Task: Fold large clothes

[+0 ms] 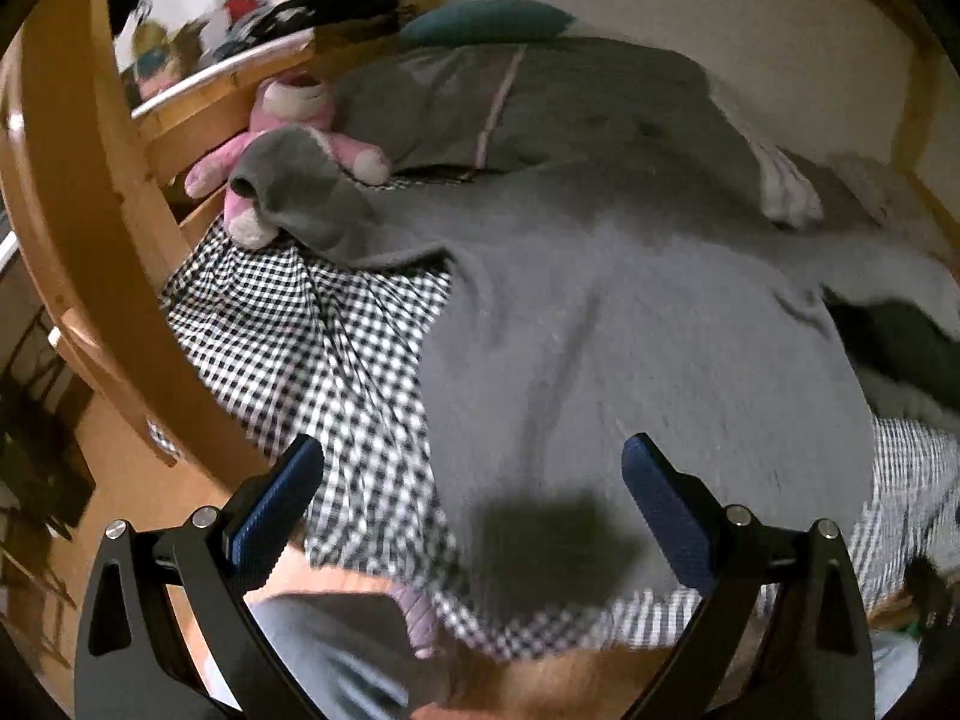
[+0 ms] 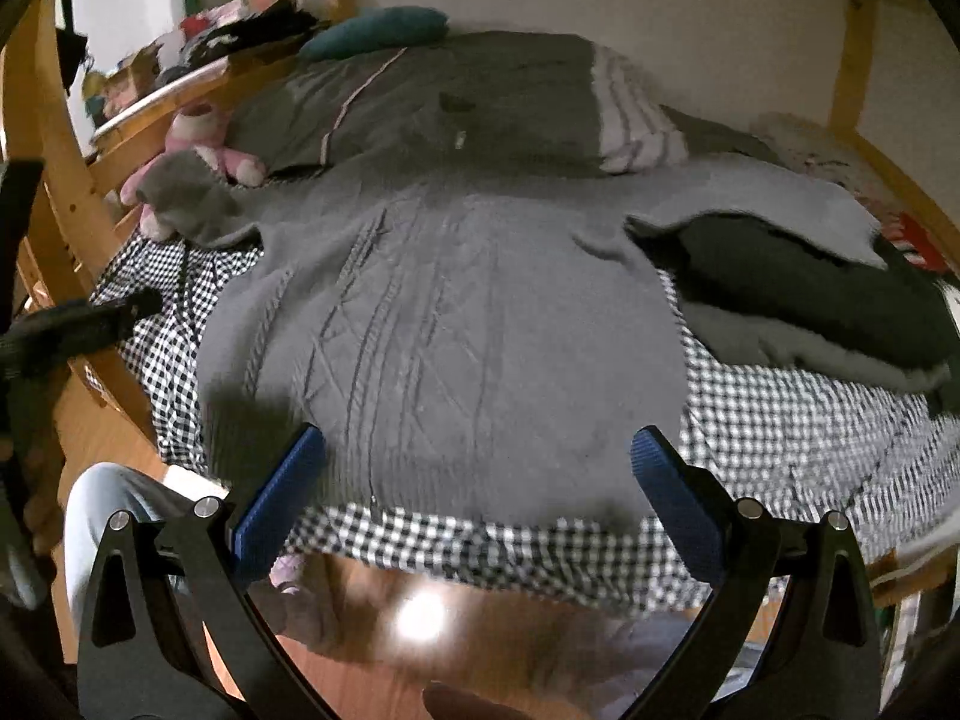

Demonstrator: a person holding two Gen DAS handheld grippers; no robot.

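A large grey knitted sweater (image 2: 444, 330) lies spread flat on the checkered bedsheet (image 2: 780, 438), hem toward me; it also shows in the left wrist view (image 1: 630, 348). Its left sleeve (image 2: 186, 204) drapes over a pink plush toy, its right sleeve (image 2: 780, 198) lies across a dark garment. My left gripper (image 1: 474, 480) is open and empty above the sweater's lower left part. My right gripper (image 2: 480, 474) is open and empty above the sweater's hem.
A pink plush toy (image 1: 282, 114) sits at the bed's far left by the wooden bed frame (image 1: 90, 240). A grey duvet (image 2: 456, 102) and teal cushion (image 2: 378, 30) lie at the head. A dark folded garment (image 2: 798, 288) lies at the right. Wooden floor (image 2: 480, 630) shows below.
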